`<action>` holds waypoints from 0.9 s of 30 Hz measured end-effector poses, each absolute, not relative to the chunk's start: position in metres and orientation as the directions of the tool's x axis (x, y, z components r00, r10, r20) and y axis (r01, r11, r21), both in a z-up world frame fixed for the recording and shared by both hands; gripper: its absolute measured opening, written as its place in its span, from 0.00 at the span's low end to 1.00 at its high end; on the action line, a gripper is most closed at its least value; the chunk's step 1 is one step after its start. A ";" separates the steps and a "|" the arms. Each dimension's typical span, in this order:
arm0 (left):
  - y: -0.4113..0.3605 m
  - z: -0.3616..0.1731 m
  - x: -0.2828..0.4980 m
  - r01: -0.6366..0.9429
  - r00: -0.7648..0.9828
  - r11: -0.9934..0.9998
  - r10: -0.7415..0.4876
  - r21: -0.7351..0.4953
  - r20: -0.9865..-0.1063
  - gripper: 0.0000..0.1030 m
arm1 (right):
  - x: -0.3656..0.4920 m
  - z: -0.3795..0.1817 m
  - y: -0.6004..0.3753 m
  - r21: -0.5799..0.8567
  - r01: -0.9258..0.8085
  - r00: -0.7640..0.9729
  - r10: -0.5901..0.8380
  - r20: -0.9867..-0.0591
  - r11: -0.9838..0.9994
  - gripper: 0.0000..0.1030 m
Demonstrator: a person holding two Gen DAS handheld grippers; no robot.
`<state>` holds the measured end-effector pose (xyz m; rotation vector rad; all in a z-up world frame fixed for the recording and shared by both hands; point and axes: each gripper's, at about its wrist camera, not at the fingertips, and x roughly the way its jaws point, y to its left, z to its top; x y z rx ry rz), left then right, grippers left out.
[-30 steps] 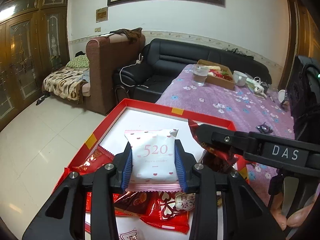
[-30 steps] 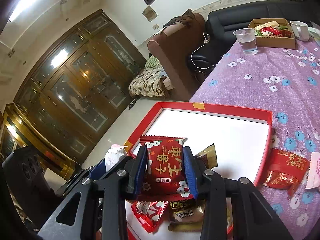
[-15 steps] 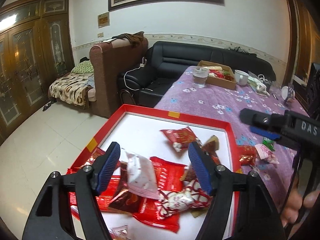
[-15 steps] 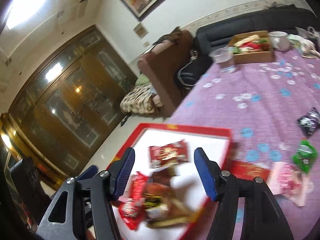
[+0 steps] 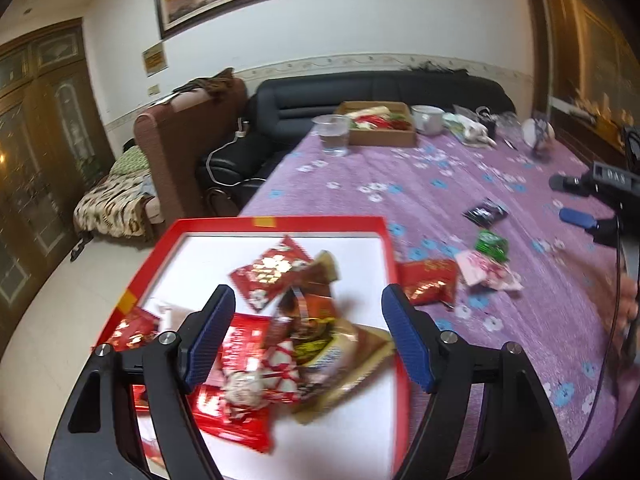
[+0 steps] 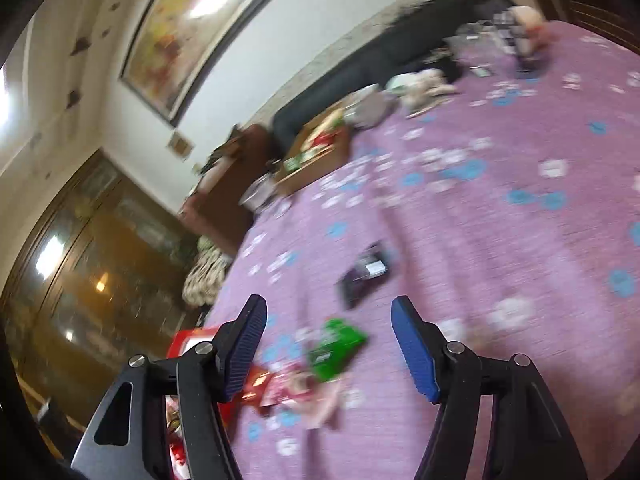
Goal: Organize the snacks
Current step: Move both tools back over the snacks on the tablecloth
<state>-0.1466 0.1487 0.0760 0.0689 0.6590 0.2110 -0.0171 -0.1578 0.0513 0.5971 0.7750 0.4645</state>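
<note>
A red-rimmed tray (image 5: 280,223) with a white floor lies at the near left of the purple flowered table. Several snack packets (image 5: 288,320), mostly red, lie heaped in it. My left gripper (image 5: 308,324) hovers over that heap, its jaws opening, nothing between the pads. To the right of the tray, loose on the cloth, lie a red packet (image 5: 430,280), a pink packet (image 5: 484,272), a green packet (image 5: 492,245) and a black packet (image 5: 485,212). My right gripper (image 6: 328,340) hangs above the green packet (image 6: 336,344), its jaws opening and empty; the black packet (image 6: 366,274) lies just beyond.
At the far end of the table stand a clear cup (image 5: 335,134), a cardboard box of snacks (image 5: 380,124), a white mug (image 5: 429,119) and small clutter. A black sofa (image 5: 360,92) and a brown armchair (image 5: 188,136) stand behind. The table's left edge drops to the tiled floor (image 5: 48,312).
Both grippers let go of their packets, the pink-white one and the red one, which now lie in the tray. The right gripper swung right over the loose packets; the left shifted right.
</note>
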 end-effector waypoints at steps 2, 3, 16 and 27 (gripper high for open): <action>0.143 0.073 -0.144 -0.155 0.769 0.979 0.205 0.135 -0.605 0.74 | -0.008 0.048 -0.177 0.659 -0.116 0.638 0.564 -0.525 0.744 0.66; 0.141 0.071 -0.142 -0.144 0.767 0.980 0.198 0.136 -0.611 0.74 | -0.002 0.046 -0.182 0.664 -0.096 0.633 0.560 -0.534 0.742 0.66; 0.167 0.068 -0.141 -0.169 0.765 0.979 0.204 0.115 -0.611 0.74 | 0.075 0.023 -0.097 0.586 0.019 0.421 0.525 -0.740 0.810 0.65; 0.180 0.068 -0.147 -0.161 0.770 0.983 0.178 0.084 -0.613 0.74 | 0.096 0.015 -0.031 0.070 -0.020 0.492 0.071 -0.868 0.997 0.33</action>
